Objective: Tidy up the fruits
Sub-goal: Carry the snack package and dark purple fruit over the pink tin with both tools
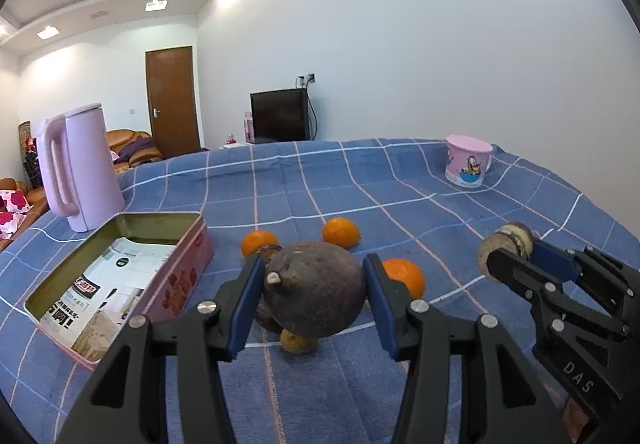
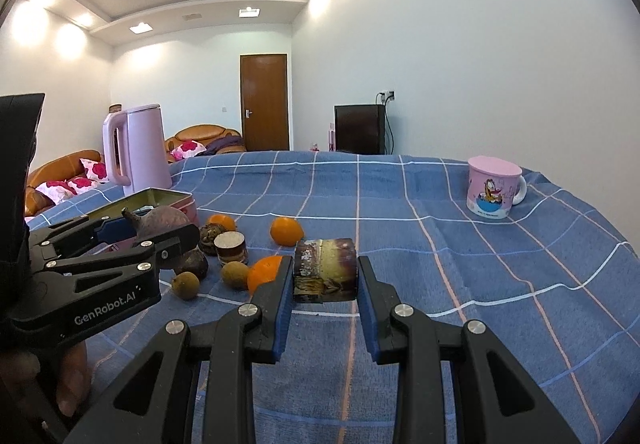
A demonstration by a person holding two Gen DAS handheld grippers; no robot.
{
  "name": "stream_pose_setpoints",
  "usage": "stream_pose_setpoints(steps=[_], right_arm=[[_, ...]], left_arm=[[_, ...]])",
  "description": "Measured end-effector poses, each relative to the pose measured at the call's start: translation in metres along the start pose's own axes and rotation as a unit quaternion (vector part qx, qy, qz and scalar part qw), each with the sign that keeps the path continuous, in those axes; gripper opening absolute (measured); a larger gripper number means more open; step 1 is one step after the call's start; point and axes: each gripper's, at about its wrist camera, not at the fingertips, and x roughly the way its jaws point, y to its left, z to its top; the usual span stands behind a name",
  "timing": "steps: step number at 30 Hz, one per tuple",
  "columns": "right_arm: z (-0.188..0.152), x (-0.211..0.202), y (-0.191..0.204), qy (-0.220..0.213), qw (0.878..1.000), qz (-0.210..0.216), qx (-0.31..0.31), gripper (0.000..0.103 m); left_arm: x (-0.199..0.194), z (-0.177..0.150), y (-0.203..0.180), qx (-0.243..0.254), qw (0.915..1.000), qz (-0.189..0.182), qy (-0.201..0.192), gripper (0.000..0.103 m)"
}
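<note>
Left wrist: left fingers (image 1: 315, 286) clamp a purple fruit (image 1: 316, 288); right fingers (image 2: 324, 280) clamp a cane piece (image 2: 325, 270).

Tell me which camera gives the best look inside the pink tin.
The left wrist view. There the pink tin lies open below the camera, printed paper visible inside. In the right wrist view the left gripper and its dark round fruit hide all but the tin's rim.

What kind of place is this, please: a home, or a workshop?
Most likely a home living room: an orange leather sofa with flowered cushions, a brown wooden door, and a table under a blue checked cloth.
</note>
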Motion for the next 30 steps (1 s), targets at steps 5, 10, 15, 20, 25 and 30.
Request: stream_pose_setpoints(steps=[5, 10, 15, 20, 25, 30], right_arm=[[0.000, -0.003, 0.001, -0.011, 1.000, -0.001, -0.004, 0.031], [0.002, -0.008, 0.002, -0.028, 1.000, -0.005, -0.010, 0.031], [0.006, -0.009, 0.004, -0.038, 0.999, -0.010, -0.015, 0.031], [0.012, -0.005, 0.007, -0.034, 0.999, -0.004, -0.019, 0.031], [0.022, -0.004, 0.018, -0.037, 0.999, 0.008, -0.030, 0.031], [0.032, 0.002, 0.030, -0.036, 0.998, 0.030, -0.034, 0.031]], left_arm=[[-0.003, 0.001, 0.002, 0.000, 1.0000, 0.005, -0.008, 0.053], [-0.012, 0.004, 0.006, -0.001, 0.9993, 0.020, -0.031, 0.053], [-0.019, 0.008, 0.012, -0.001, 0.9979, 0.041, -0.051, 0.053], [-0.020, 0.012, 0.023, -0.008, 0.9974, 0.053, -0.048, 0.053], [-0.020, 0.017, 0.038, -0.022, 0.9964, 0.072, -0.040, 0.053], [-0.019, 0.021, 0.056, -0.036, 0.9947, 0.091, -0.031, 0.053]])
